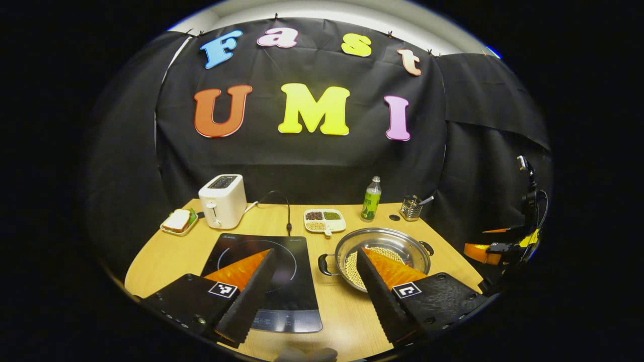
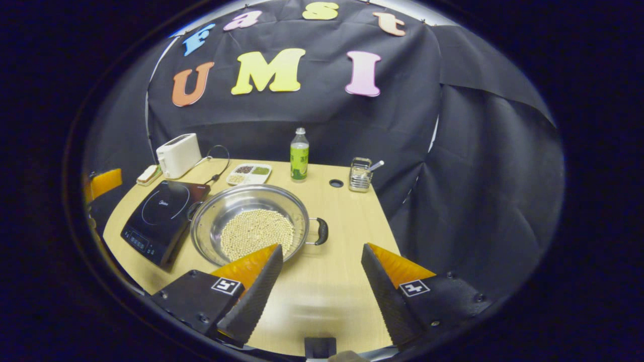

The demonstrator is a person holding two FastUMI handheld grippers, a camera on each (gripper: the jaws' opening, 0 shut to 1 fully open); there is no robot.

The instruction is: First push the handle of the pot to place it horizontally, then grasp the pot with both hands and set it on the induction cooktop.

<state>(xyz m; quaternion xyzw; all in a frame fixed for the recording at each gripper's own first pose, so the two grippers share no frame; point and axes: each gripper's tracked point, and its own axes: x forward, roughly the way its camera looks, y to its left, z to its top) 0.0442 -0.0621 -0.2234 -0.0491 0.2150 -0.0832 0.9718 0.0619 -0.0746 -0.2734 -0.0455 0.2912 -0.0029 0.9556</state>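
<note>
Right gripper view shows bare desk [image 2: 347, 226] on the pot's [image 2: 250, 221] right, out to the edge. Both right tongs [image 2: 322, 251] and left tongs [image 1: 317, 256] are wide apart, holding nothing. The shiny pot, with beans inside, sits just beside the black induction cooktop [image 1: 266, 276], its handles [image 2: 321, 231] pointing sideways.

In the left gripper view, the left claw [image 1: 316, 254] covers the near rim of the pot [image 1: 402, 240] and part of the induction cooktop [image 1: 297, 281], while the right claw [image 1: 490, 246] is cut off at the edge. The 3 fillings of the divided dish [image 1: 324, 220] are too small to identify. In the right gripper view, the worktop [image 2: 342, 221] runs out of sight at its near edge.
</note>
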